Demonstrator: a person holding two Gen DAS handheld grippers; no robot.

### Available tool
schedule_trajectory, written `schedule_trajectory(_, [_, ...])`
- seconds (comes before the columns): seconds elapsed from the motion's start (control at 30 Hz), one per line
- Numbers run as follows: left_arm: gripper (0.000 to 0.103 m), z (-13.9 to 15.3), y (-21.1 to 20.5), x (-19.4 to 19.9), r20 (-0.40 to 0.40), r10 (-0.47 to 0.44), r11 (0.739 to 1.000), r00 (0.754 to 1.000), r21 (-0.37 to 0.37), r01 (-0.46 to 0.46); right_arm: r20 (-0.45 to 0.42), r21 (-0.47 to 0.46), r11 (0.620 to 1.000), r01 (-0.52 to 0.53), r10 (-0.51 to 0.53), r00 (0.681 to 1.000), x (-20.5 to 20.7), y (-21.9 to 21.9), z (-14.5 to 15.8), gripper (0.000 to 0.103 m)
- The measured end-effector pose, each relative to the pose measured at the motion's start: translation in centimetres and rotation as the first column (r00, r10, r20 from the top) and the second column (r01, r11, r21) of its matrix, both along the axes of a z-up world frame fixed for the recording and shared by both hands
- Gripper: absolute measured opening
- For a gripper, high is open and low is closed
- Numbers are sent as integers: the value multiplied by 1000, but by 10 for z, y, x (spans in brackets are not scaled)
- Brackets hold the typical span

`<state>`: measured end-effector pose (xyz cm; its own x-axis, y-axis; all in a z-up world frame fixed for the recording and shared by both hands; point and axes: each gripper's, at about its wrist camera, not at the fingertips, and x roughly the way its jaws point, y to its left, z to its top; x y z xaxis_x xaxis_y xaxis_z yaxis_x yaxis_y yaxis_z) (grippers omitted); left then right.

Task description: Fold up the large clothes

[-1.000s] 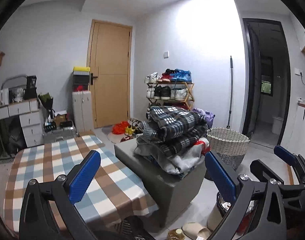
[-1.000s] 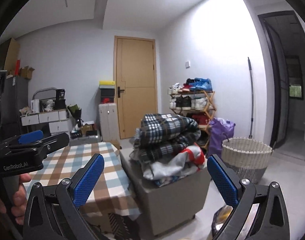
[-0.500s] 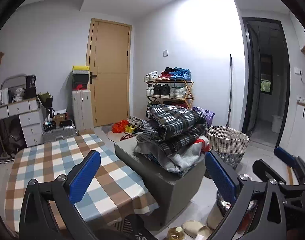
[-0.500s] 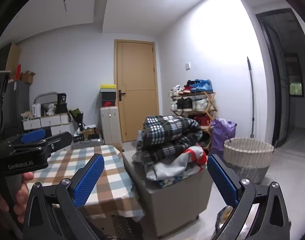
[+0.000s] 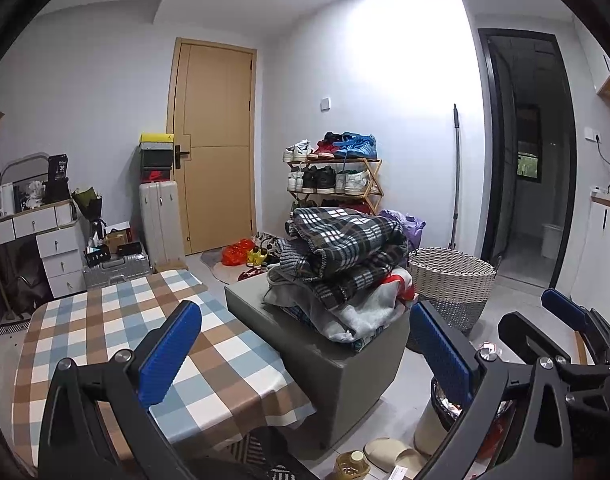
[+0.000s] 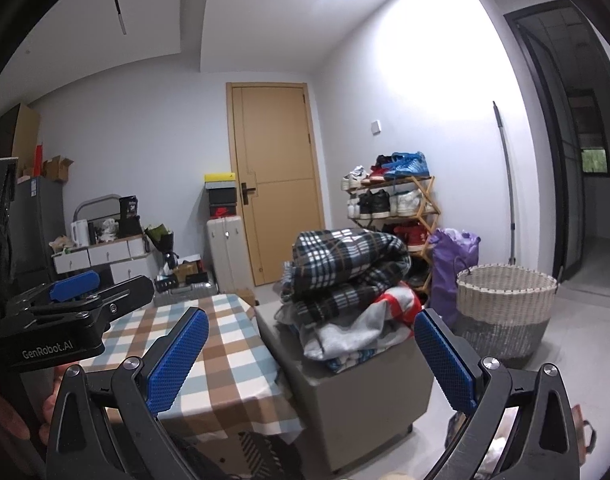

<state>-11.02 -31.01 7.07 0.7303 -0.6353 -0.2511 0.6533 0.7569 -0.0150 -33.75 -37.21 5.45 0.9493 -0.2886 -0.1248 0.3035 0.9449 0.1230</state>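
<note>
A heap of clothes (image 5: pixel 345 264) (image 6: pixel 345 280), with a dark plaid garment on top and grey and red pieces under it, sits on a grey box stool (image 5: pixel 329 364) (image 6: pixel 369 392). To its left stands a table with a blue, brown and white checked cloth (image 5: pixel 117 344) (image 6: pixel 229 356). My left gripper (image 5: pixel 305 356) is open and holds nothing, well short of the heap. My right gripper (image 6: pixel 309 360) is open too, also empty. The right gripper shows at the right edge of the left wrist view, and the left gripper (image 6: pixel 77 300) at the left of the right wrist view.
A woven laundry basket (image 5: pixel 451 284) (image 6: pixel 505 308) stands on the floor right of the stool. A shoe rack (image 5: pixel 333 176), suitcase (image 5: pixel 161 220), wooden door (image 5: pixel 215 144) and drawer unit (image 5: pixel 45 240) line the far walls. Slippers (image 5: pixel 389 454) and a bin lie near my left gripper.
Both views have tilted up slightly, so the stool and heap sit a little lower in frame. Both grippers stay open and empty.
</note>
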Motion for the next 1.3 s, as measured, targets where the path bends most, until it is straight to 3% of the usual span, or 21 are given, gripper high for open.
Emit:
schedule_trajectory(0.2, [102,1,4,4,-25,-9,1000,1000,-9,9,1,9,1000,-3,3,1000,0,-1,1,103])
schedule_trajectory(1.3, [102,6,2,-3,-4,-23,1000,1000,0,23,1,30,999,-20,20,1000,-5,2,3,103])
